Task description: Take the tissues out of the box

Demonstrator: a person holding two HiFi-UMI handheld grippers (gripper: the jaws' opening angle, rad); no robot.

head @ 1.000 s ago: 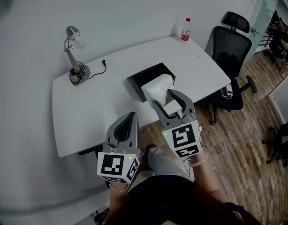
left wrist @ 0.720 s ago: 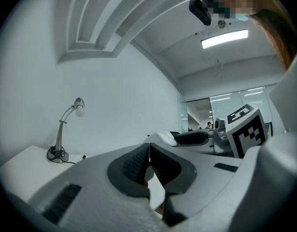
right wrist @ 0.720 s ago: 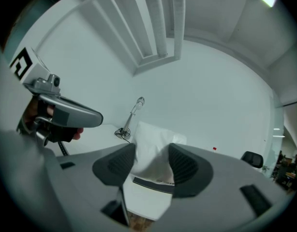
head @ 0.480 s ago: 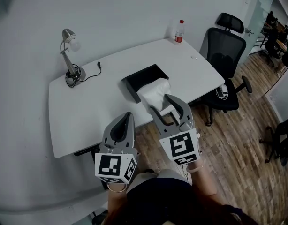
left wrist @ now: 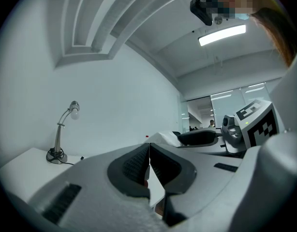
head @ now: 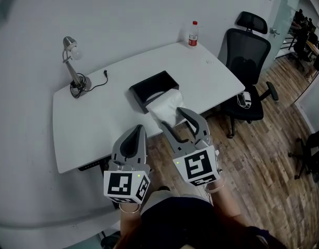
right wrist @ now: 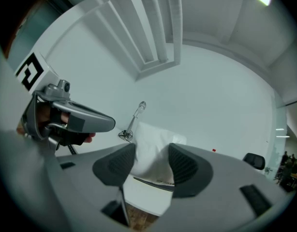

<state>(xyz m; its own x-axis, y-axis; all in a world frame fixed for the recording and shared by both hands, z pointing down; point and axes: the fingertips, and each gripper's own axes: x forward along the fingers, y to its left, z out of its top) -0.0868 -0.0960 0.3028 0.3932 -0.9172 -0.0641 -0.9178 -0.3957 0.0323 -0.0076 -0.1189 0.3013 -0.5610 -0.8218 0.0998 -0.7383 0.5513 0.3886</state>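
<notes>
A black tissue box (head: 149,85) lies open on the white table (head: 97,123). A bunch of white tissues (head: 163,106) spills out of its near end toward the table's front edge. My right gripper (head: 173,117) hovers in front of the table with its jaws open. In the right gripper view the tissues (right wrist: 155,137) show beyond the gap of the right gripper (right wrist: 151,151), and the pads do not press on them. My left gripper (head: 135,130) is held off the table's near edge, shut and empty; in its own view the left gripper (left wrist: 149,147) shows both pads together.
A desk lamp (head: 72,62) with a loose cord (head: 101,77) stands at the table's far left. A bottle with a red cap (head: 192,33) is at the far right corner. A black office chair (head: 247,56) stands right of the table on the wood floor (head: 263,154).
The table and box have slid up and left in the head view and look a little farther off. Both grippers keep the same stance, with the jaws unchanged.
</notes>
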